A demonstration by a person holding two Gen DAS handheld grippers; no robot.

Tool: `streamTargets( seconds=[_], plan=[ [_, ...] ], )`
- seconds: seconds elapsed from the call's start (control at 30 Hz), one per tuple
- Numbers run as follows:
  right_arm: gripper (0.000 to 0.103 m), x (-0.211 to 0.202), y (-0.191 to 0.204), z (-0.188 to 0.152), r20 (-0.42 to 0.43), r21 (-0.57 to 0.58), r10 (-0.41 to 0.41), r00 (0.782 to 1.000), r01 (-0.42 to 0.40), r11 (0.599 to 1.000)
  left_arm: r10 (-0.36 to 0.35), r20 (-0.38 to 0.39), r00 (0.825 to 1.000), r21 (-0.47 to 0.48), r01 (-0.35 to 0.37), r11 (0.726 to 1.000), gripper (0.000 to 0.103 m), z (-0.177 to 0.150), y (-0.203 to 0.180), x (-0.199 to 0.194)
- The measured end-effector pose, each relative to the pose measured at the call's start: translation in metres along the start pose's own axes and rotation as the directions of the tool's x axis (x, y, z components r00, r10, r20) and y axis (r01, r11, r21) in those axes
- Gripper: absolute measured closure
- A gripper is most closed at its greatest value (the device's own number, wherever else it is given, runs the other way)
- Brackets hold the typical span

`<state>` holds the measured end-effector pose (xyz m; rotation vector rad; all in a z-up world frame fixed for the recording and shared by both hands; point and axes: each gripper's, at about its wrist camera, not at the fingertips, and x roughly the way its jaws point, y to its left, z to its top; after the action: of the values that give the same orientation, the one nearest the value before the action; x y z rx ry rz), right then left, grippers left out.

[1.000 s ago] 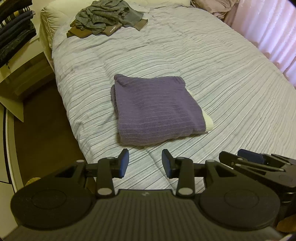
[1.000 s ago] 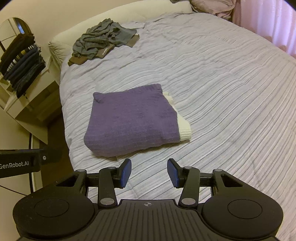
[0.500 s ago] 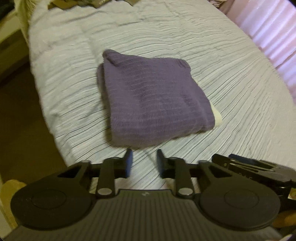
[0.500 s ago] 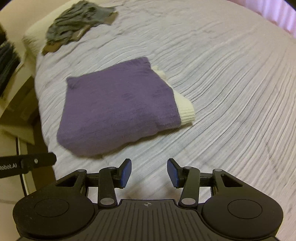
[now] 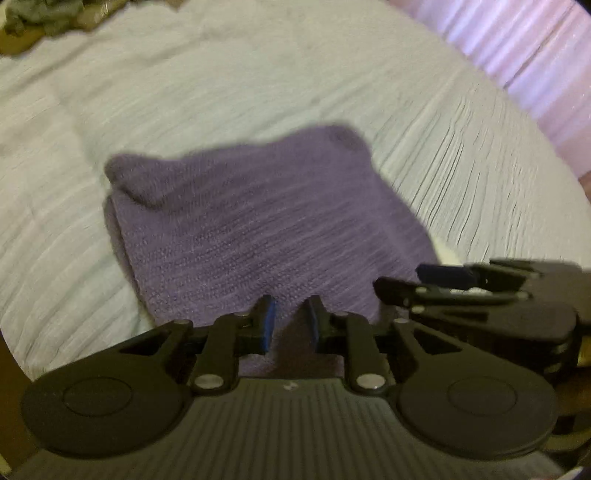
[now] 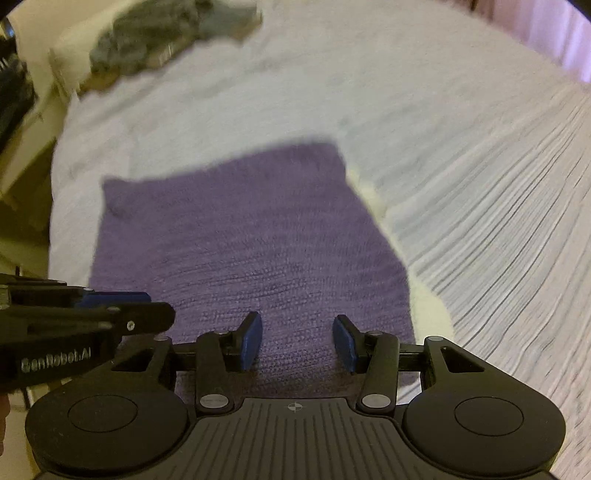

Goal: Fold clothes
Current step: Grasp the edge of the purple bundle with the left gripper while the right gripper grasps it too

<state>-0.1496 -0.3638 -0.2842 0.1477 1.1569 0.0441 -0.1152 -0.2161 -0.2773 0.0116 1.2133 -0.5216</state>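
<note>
Landmark: folded purple sweater (image 6: 243,251), lying flat on a bed (image 6: 480,155) with a pale striped cover; both views are motion-blurred.

- Shelf with dark stacked clothes (image 6: 11,92): far left of the sweater, beyond the bed edge.
- Heap of grey and brown clothes (image 6: 166,33): behind the sweater and to its left, well apart, near the head of the bed.
- Left gripper (image 5: 289,321): over the sweater's near edge, left part. Jaws stand narrow, a small gap between the blue pads, purple knit showing through the gap; whether the pads pinch the cloth cannot be told.
- Sweater itself (image 5: 266,229): near middle of the bed, folded to a rough rectangle.
- Right gripper (image 6: 297,341): over the sweater's near edge, right part. Jaws stand wide, nothing between the pads.
- Cream cuff or hem (image 6: 430,306): peeking from under the sweater's right edge.
- Pink curtain (image 5: 535,66): far right of the sweater, past the bed.
</note>
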Motion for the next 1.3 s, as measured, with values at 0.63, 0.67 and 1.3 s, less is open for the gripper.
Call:
streamTargets(
  seconds=[0.63, 0.67, 1.3],
  plan=[
    [0.056, -0.009, -0.032, 0.055, 0.018, -0.076, 0.150, 0.989, -0.148, 0.986, 0.032, 0.150, 0.988, -0.173, -0.006, 0.985, 0.087, 0.033, 0.016, -0.031],
    [0.056, -0.013, -0.035, 0.064, 0.046, -0.079, 0.161, 0.986, -0.157, 0.984, 0.038, 0.165, 0.985, -0.179, -0.008, 0.984, 0.087, 0.039, 0.019, -0.030],
    [0.056, 0.045, -0.060, 0.089, 0.062, -0.122, 0.256, 0.965, -0.247, 0.961, 0.110, 0.230, 0.967, -0.271, -0.045, 0.962, 0.086, 0.051, 0.046, -0.007]
  ],
)
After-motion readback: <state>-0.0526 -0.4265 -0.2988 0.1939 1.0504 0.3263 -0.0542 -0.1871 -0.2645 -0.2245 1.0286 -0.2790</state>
